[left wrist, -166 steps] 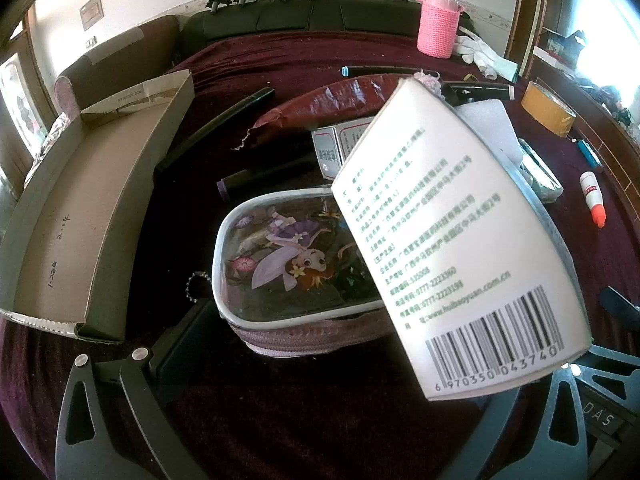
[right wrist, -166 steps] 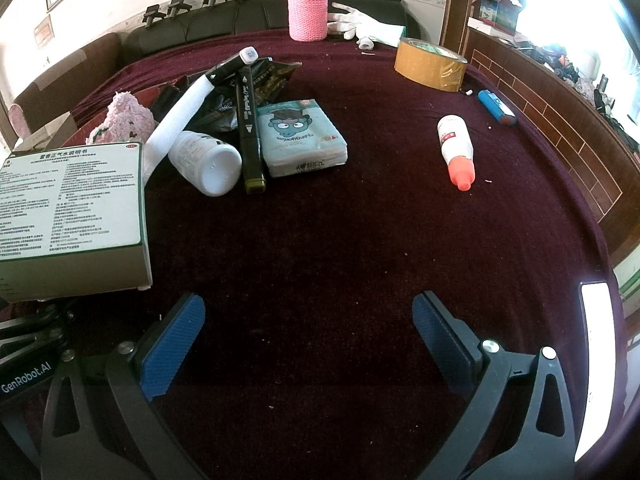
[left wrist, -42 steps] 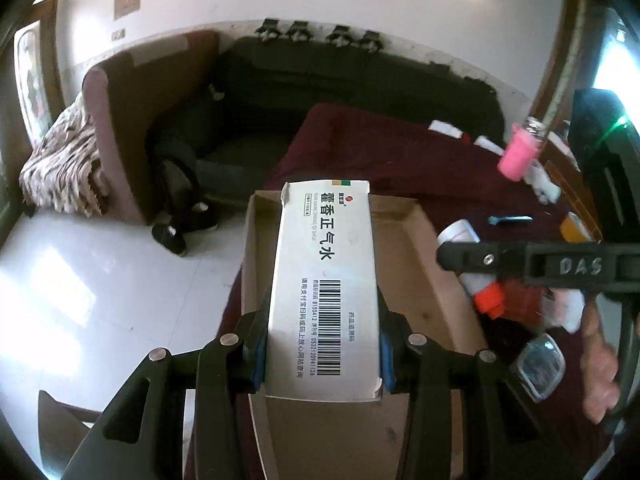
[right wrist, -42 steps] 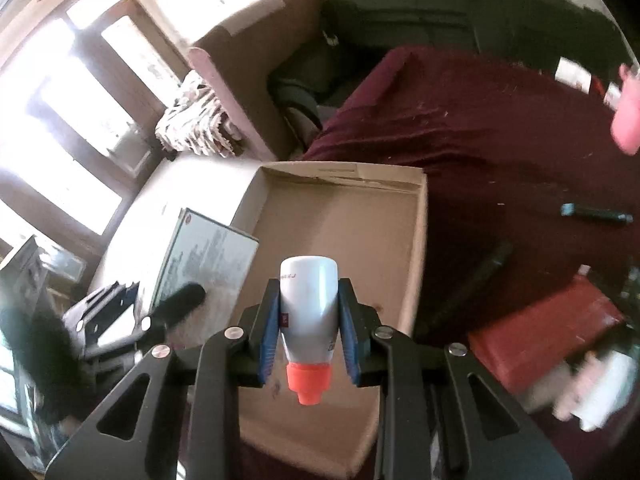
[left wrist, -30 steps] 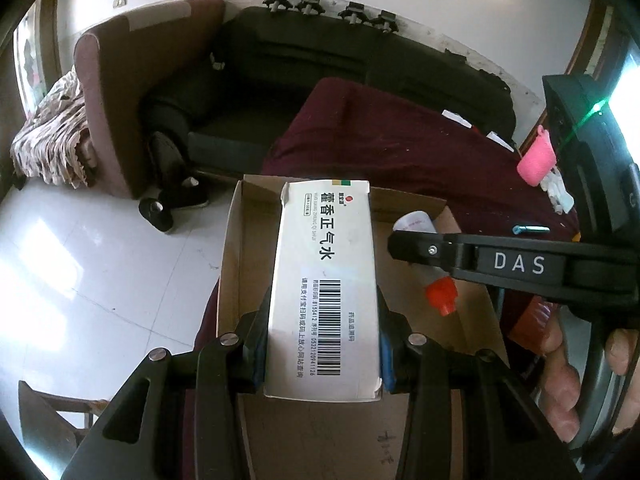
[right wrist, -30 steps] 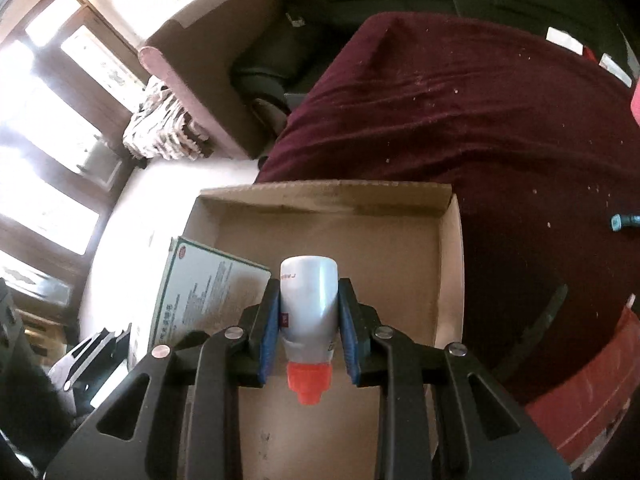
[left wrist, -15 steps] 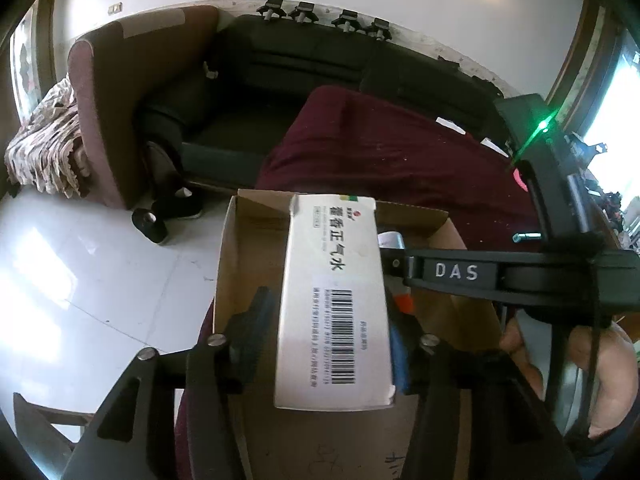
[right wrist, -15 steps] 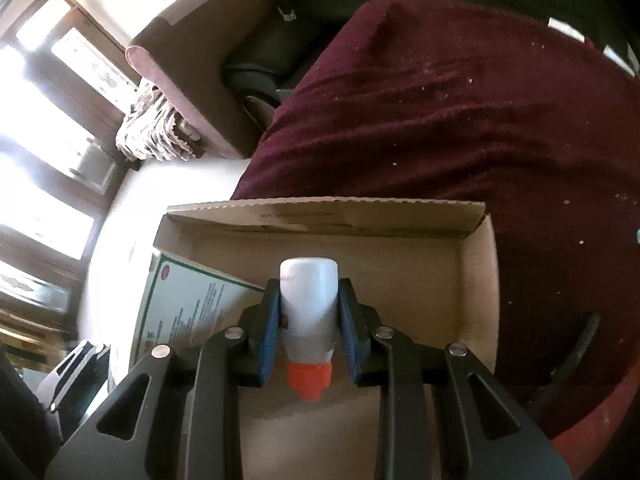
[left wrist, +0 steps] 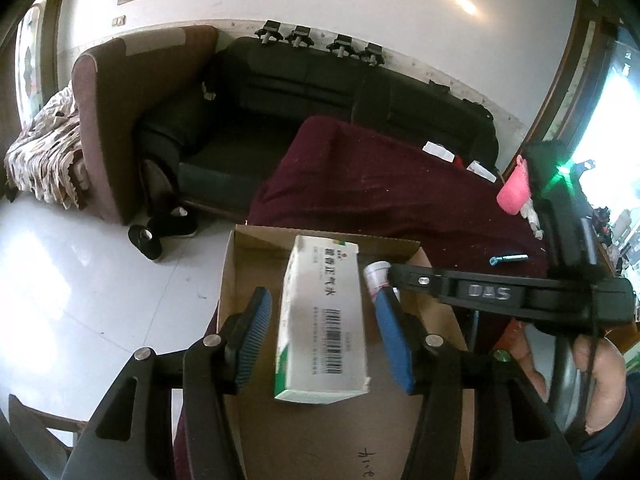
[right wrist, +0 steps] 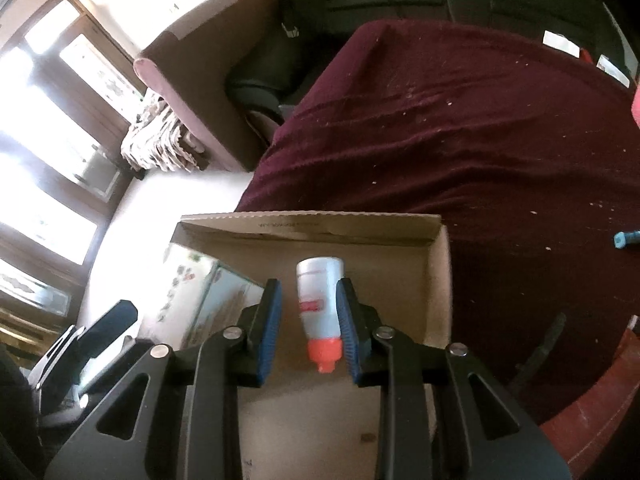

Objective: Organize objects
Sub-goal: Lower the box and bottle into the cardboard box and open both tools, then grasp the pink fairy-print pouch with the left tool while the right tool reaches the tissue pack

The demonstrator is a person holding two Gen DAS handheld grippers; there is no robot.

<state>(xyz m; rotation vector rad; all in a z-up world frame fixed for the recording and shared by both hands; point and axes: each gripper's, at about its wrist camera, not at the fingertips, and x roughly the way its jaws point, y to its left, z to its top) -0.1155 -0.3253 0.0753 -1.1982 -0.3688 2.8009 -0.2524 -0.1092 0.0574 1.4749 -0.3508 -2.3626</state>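
Both hand-held grippers are over the cardboard box (left wrist: 320,236), which sits at the edge of the table (left wrist: 380,184) w/ a dark red cloth.

Left hand-held gripper (left wrist: 326,336): jaws have just been opening, now parted, blue pads clear of the medicine carton (left wrist: 324,324) on both sides. The carton (white w/ green edge, barcode facing the cam) sits between them, tilted a bit, over the box floor; can't tell if it's resting on the floor.

Right hand-held gripper (right wrist: 310,326): jaws narrow but parted. The glue bottle (right wrist: 322,300) is between them, orange cap twd the cam, white base twd the far box wall. It leans against the right pad (right wrist: 348,328); there's a visible gap to the left pad, so not clamped. Pic is blurry here.

From the left cam the right tool's arm crosses the view just beside the carton, a hand (left wrist: 600,384) gripping it at the right edge. Further back on the cloth: a pink cup (left wrist: 514,192) and a small blue pen-like item (left wrist: 508,258), well apart from the box. A dark sofa (left wrist: 340,92) stands behind the table
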